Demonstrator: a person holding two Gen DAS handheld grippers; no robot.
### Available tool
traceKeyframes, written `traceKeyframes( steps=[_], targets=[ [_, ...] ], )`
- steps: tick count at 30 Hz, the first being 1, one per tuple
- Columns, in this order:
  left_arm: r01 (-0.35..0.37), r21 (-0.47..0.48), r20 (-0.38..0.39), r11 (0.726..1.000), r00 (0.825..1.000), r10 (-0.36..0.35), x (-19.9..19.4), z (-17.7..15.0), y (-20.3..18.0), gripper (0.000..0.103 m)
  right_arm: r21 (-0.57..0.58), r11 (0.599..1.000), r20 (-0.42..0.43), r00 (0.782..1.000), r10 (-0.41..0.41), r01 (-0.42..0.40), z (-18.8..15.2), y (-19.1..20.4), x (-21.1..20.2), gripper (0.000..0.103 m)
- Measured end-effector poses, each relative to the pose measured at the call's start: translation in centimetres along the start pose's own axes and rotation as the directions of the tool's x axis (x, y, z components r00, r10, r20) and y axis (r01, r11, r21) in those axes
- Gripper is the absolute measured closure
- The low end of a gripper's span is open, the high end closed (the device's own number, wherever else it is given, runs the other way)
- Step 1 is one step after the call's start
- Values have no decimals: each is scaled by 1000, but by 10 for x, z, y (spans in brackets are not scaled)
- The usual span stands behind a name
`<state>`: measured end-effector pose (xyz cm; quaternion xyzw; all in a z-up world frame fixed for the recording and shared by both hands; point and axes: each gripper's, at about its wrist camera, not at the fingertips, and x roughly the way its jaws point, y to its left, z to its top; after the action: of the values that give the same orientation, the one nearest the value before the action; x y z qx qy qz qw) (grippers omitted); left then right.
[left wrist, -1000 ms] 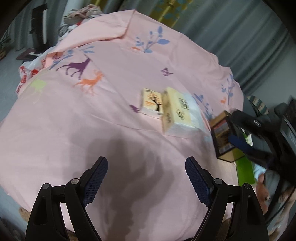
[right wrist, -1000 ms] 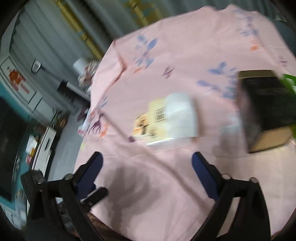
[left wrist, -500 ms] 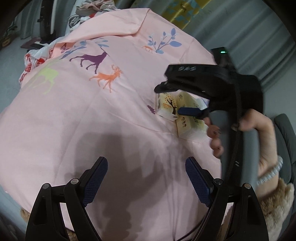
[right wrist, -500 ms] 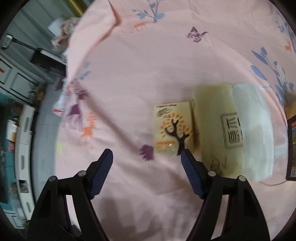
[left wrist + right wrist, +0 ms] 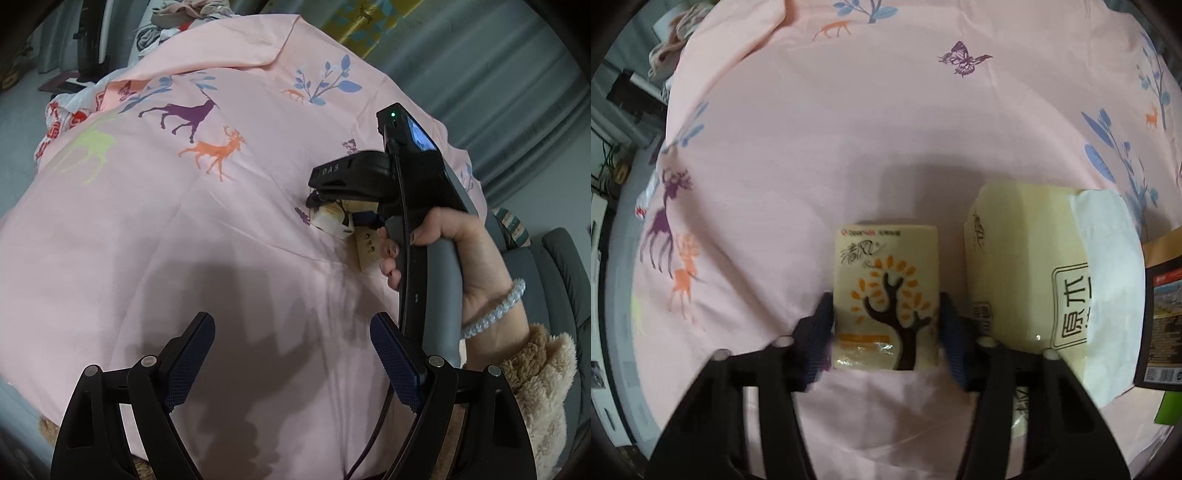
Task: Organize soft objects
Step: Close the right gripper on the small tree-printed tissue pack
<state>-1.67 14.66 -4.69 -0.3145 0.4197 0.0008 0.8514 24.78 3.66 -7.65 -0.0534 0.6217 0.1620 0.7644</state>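
right gripper (image 5: 885,325) has dropped, jaws closing onto small pack (image 5: 886,295) | large pack (image 5: 1049,295) right: two packs | left gripper (image 5: 291,354) wide, empty

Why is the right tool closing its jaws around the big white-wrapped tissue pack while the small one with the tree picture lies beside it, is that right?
Not quite. The right gripper has just been closing its jaws around the small tissue pack with the tree picture; the big white-wrapped tissue pack lies beside it, untouched. The right wrist view shows this.
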Motion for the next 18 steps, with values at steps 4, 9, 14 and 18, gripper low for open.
traceKeyframes(
  steps=[4, 9, 14, 18],
  targets=[
    [-22, -7, 1, 1000, 1000, 22, 0, 0, 2, 17, -55, 997, 19, 998, 57, -56, -15, 1, -16, 53],
    [2, -9, 17, 1000, 1000, -2, -9, -1, 0, 17, -73, 981, 87, 979, 184, -178, -45, -20, -64, 52],
    [13, 14, 35, 1000, 999, -14, -14, -5, -11, 17, -76, 971, 140, 962, 236, -228, -98, -54, -96, 52],
    [15, 36, 8, 999, 1000, -16, -6, -12, -24, 17, -49, 982, 144, 971, 190, -185, -146, -83, -98, 52]
  ],
)
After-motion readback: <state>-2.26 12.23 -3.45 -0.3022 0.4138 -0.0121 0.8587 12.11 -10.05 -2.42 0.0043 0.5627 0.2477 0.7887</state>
